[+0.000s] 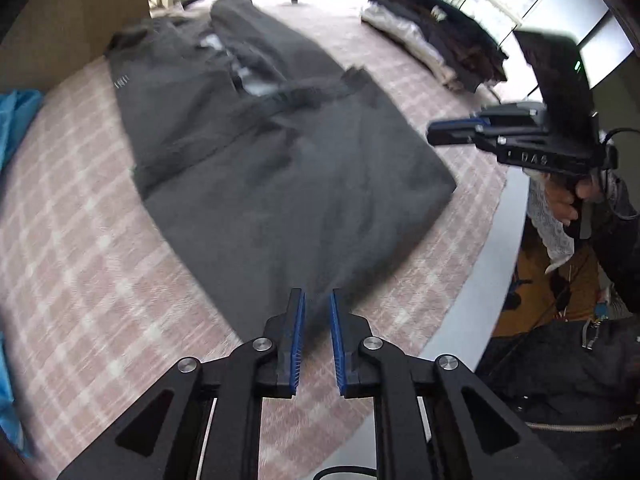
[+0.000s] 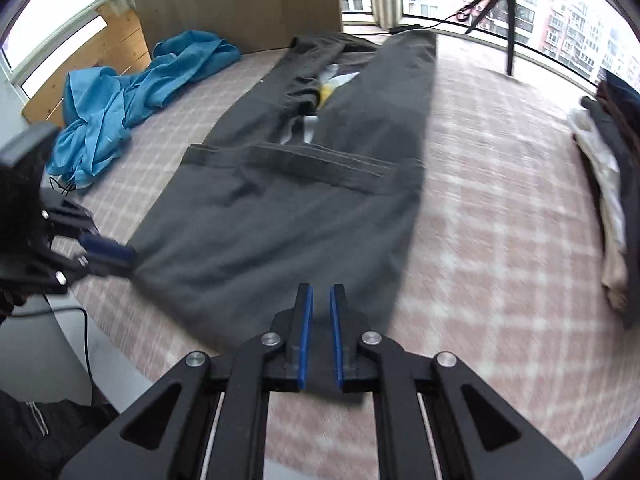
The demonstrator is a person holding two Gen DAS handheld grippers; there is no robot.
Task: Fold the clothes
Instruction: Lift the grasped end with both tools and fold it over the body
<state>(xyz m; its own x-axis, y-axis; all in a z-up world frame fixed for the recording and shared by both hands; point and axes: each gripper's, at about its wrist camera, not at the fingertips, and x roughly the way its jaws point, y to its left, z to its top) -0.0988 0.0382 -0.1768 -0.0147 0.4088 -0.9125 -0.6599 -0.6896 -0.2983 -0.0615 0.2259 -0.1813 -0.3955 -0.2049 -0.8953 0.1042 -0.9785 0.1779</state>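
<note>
Grey cloth of the garment [image 2: 288,216] was spread lengthwise on the pink checked cover [image 2: 500,208], its near hem at the table's front edge and its far end towards the windows. That near hem served as the landmark.

Nearest, the right gripper [image 2: 320,320] was seen at the hem's right corner, jaws drawn almost together, with grey fabric running down between the blue pads; it was judged to be pinched there, though blur left the contact itself uncertain. At the hem's left corner the left gripper [image 1: 318,320] was likewise nearly closed, with the cloth's edge lying between its pads, and the same grip was judged likely.

Beyond the hem, both sides of the garment had already been turned inward, meeting along a middle seam where pale lining showed. The narrowing step was therefore judged done; the lengthwise folds, carrying the hem away towards the far end, were judged still to be made.

Left of the hem and farther back, a blue garment [image 2: 132,92] lay crumpled and unfolded. Right of it, a stack of folded clothes [image 1: 436,48] was seen, so some pieces were judged finished.
</note>
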